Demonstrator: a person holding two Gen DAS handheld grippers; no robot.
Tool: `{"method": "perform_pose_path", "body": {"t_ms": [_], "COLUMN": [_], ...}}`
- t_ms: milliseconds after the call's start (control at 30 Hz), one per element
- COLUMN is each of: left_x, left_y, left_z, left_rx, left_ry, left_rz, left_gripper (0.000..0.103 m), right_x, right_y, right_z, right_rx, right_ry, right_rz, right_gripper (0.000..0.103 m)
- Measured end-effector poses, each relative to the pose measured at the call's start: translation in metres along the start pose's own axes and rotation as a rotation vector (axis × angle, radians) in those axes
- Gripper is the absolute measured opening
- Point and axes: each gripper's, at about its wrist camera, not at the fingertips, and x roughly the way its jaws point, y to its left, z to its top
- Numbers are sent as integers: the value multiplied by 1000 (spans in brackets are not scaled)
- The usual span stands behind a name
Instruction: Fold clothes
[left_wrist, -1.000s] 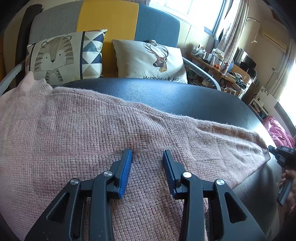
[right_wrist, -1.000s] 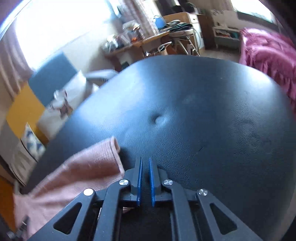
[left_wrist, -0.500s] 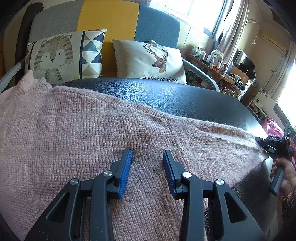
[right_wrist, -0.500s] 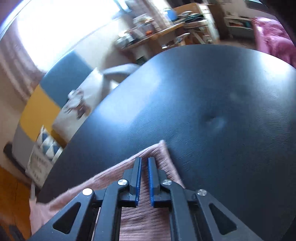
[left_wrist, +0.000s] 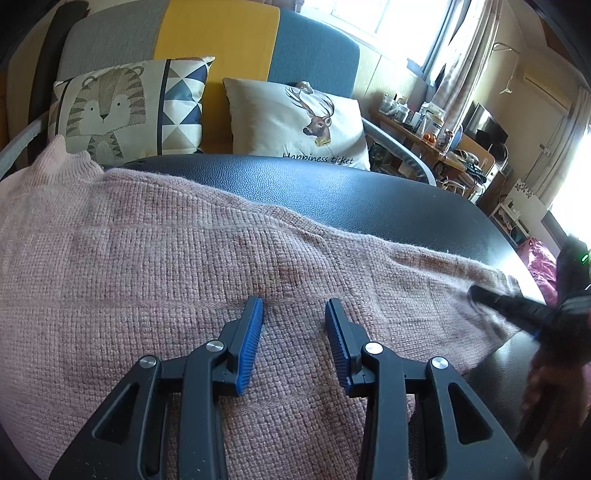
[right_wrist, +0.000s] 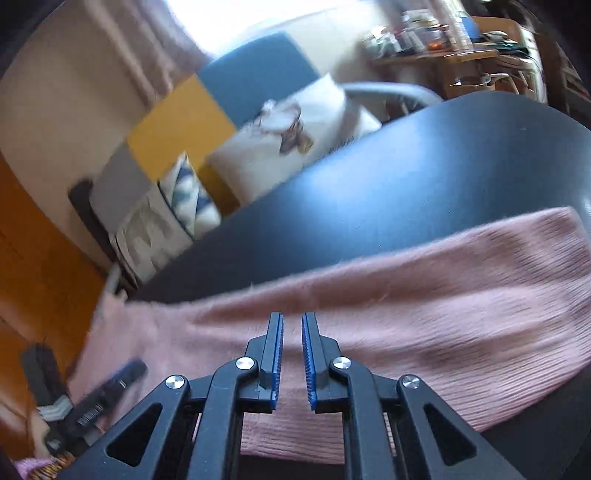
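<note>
Pink knit sweater (left_wrist: 184, 266) lies spread across the black padded surface (left_wrist: 369, 195), one sleeve (right_wrist: 443, 295) running out toward the right end. My left gripper (left_wrist: 293, 328) hovers low over the body, jaws wide apart, holding nothing. My right gripper (right_wrist: 292, 350) sits over the sleeve, jaws only a narrow gap apart, nothing between them that I can see. Right view is motion-blurred. Risks: loose knit could snag on the ribbed blue pads (left_wrist: 251, 332); a thin pinch could slip; dragging the sleeve could pull the body askew. Cushions (left_wrist: 295, 125) sit behind.
</note>
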Motion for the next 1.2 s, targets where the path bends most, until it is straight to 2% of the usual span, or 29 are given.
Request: {"method": "perform_pose_path", "body": {"t_ms": [33,100,167,200,267,433,533,633,800,833,867,933,967,1067,1133,1200], "left_x": [0,0,0,0,0,-3,-20,-51,-101,-106,-112,-117,-117,-115,-113,-111], "left_y": [0,-1,-2,-3,-2,3,8,37,112,123,133,143,146,142,132,124], "left_z": [0,0,0,0,1,4,6,-4,-35,-43,-49,-57,-58,-58,-57,-56], "left_rx": [0,3,7,9,3,-13,22,23,-100,-118,-135,-158,-172,-155,-109,-73], "left_ry": [-1,-1,0,1,3,31,92,68,10,11,-7,-28,-31,-28,-22,-16], "left_rz": [1,3,8,8,2,-31,-53,-29,126,133,99,35,18,34,57,76], "left_gripper": [38,38,38,38,38,40,40,40,40,40,40,40,40,42,51,56], "right_x": [6,2,-8,-7,-7,-8,-9,-11,-9,-8,-7,-6,-9,-33,-59,-80], "right_y": [-1,-10,-28,-34,-44,-41,-38,-36,-29,-26,-24,-19,-17,-20,-33,-47], "right_z": [-5,-10,-18,-20,-24,-25,-25,-25,-22,-21,-19,-14,-12,-4,4,3], "right_rx": [-4,39,121,151,191,164,145,127,94,87,84,81,90,164,248,295], "right_ry": [17,-10,-64,-73,-80,-82,-83,-83,-81,-79,-76,-68,-62,-76,-94,-106], "right_rz": [-39,-50,-108,-99,-70,-107,-129,-152,-193,-198,-191,-174,-161,-122,-88,-124], "right_gripper": [7,6,6,0,0,0,0,0,0,0,0,9,18,21,22,23]}}
